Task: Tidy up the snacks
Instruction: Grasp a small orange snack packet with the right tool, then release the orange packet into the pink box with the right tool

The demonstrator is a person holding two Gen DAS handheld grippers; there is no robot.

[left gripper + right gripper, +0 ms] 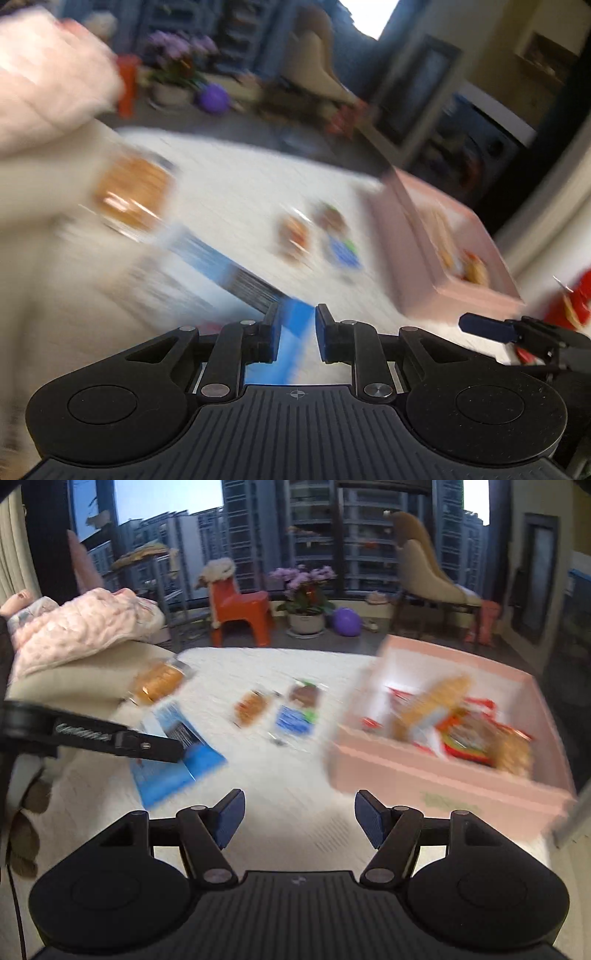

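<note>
Left claw point(295, 328) was clamped on a blue snack packet point(236, 269), held above the white surface, left of the pink box point(436, 779); right claw point(299, 816) was spread wide, holding nothing, hovering in front of the box. Progress looked roughly half: several red and orange packets point(465, 734) already lay in the box. Left out on the white surface: an orange biscuit pack point(159, 681), a small orange pack point(251, 707), a brown one point(304, 694), a blue-green one point(293, 720). Whether that surface was a counter or a bed, can't tell. Labels: all smeared by motion blur, nothing readable; faint green marking on the box front, illegible.
</note>
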